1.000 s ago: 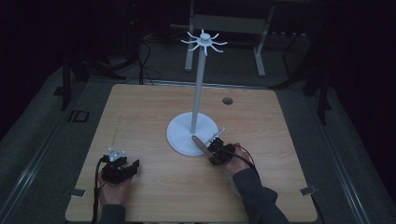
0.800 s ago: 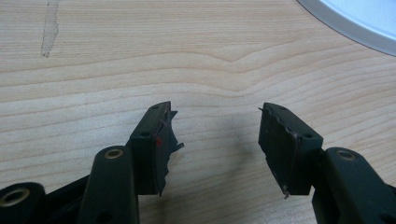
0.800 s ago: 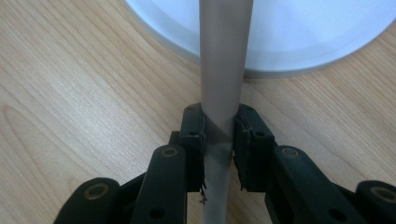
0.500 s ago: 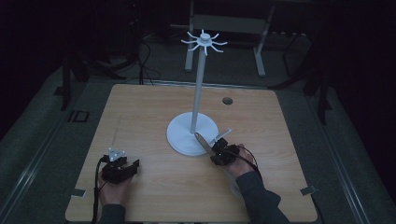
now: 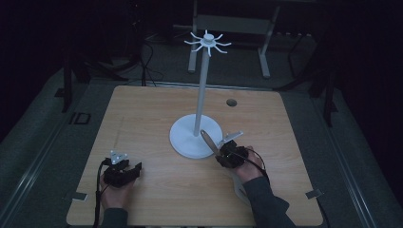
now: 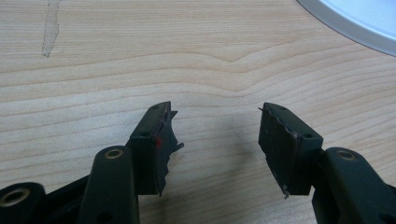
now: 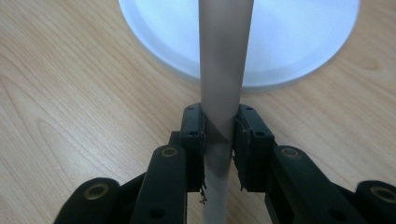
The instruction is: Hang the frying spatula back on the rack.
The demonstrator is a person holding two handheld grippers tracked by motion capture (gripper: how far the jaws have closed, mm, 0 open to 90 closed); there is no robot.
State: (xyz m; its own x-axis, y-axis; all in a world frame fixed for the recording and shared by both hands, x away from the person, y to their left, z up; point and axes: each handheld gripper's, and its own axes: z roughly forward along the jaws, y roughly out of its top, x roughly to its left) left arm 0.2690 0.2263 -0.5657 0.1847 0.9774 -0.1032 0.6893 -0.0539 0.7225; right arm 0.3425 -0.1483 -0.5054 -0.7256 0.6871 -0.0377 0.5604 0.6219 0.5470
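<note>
A white stand rises from the middle of the wooden table, with a round base, a thin pole and a ring of hooks at the top. My right gripper is just right of the base, shut on a long brownish utensil handle that slants up over the base's rim. In the right gripper view both pads of the right gripper press the handle, with the white base behind. My left gripper rests at the table's front left. In its own view the left gripper is open over bare wood.
A small round hole sits in the table behind the stand. The base's rim shows at the far right of the left gripper view, and a strip of clear tape at its far left. Dark floor and frame legs surround the table.
My right gripper has lifted a little and shifted slightly right with the handle in it, so the handle now slants higher over the base. The left gripper has stayed put.
</note>
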